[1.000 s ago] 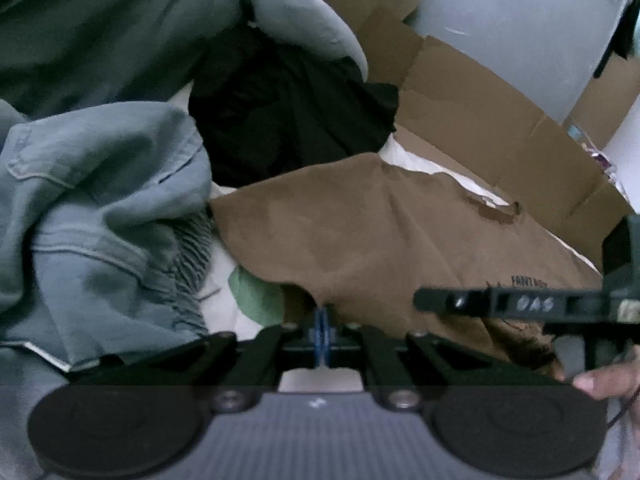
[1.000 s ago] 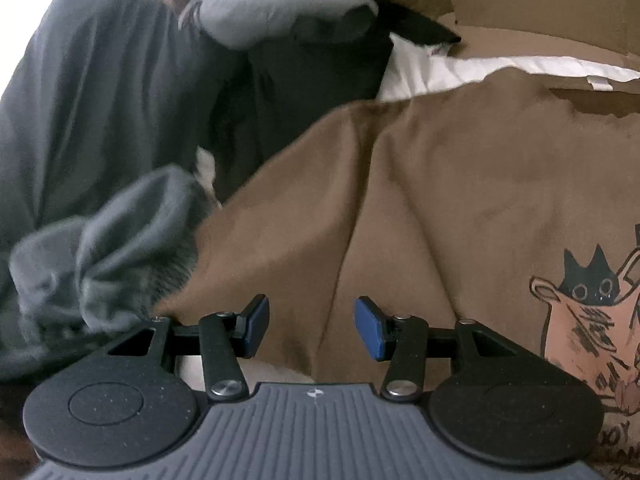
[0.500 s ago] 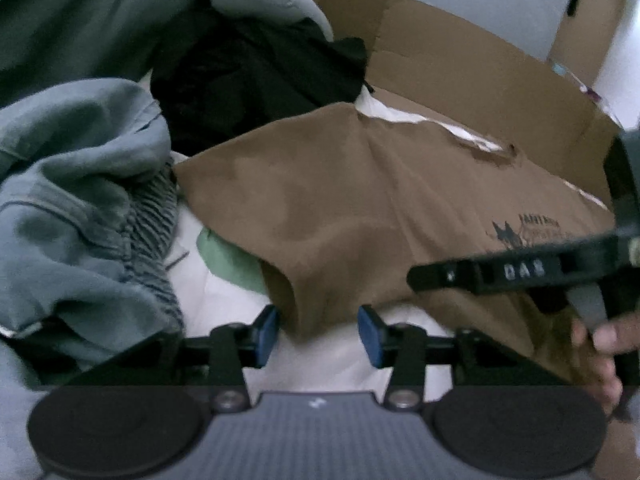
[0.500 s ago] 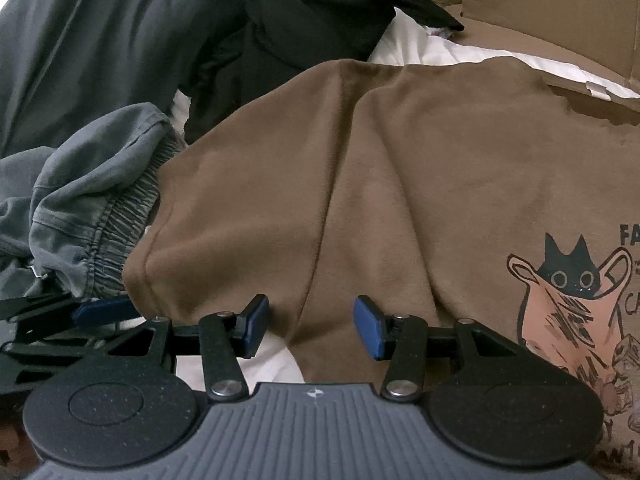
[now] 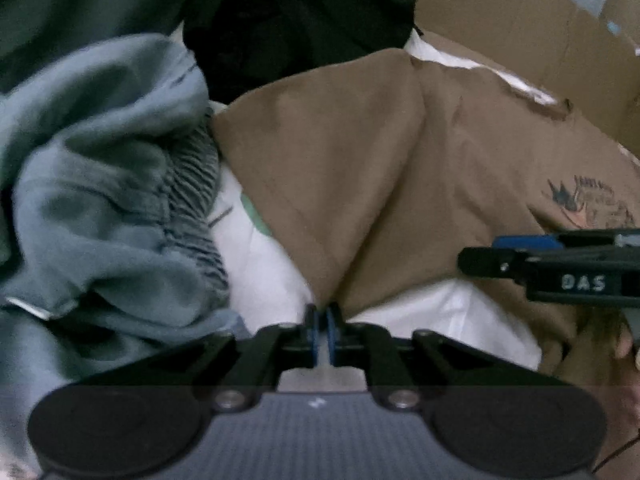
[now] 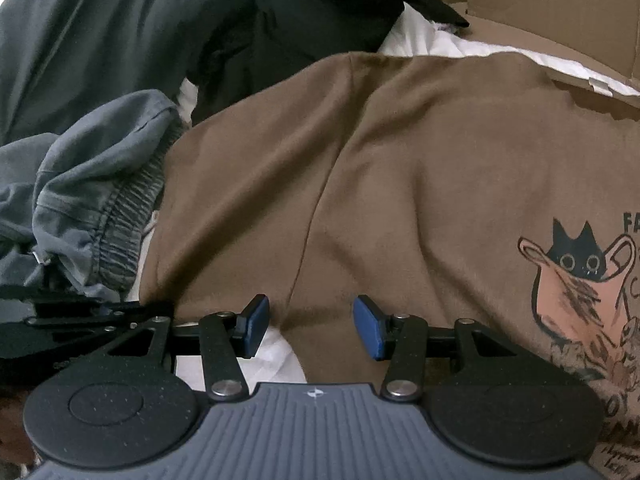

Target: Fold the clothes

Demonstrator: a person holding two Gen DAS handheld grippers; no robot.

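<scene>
A brown shirt (image 6: 420, 168) with a cat print (image 6: 576, 256) lies spread over the white sheet (image 5: 272, 276) of what looks like a bed, crowded on its left by a heap of grey-blue trousers (image 5: 104, 200), a black garment (image 5: 296, 28) at the far side, and cardboard (image 5: 520, 28) along the far right edge. Our left claw (image 5: 321, 334) is clenched on the shirt's near hem, the cloth drawn into a peak above it; our right claw (image 6: 310, 328) stands released, its blue fingers (image 6: 370, 330) straddling the hem further along without gripping.

The largest risk, we judge, is the crowding: a fold swept leftward could drag the shirt into the trousers or catch their elastic waistband (image 6: 124, 216). Next, with only one claw holding, a lift would swing the shirt lopsided and crease it along the ridge (image 6: 320, 200) running up its middle. Smallest, the left claw's thin pinch could slip, or take the sheet along with the hem.
</scene>
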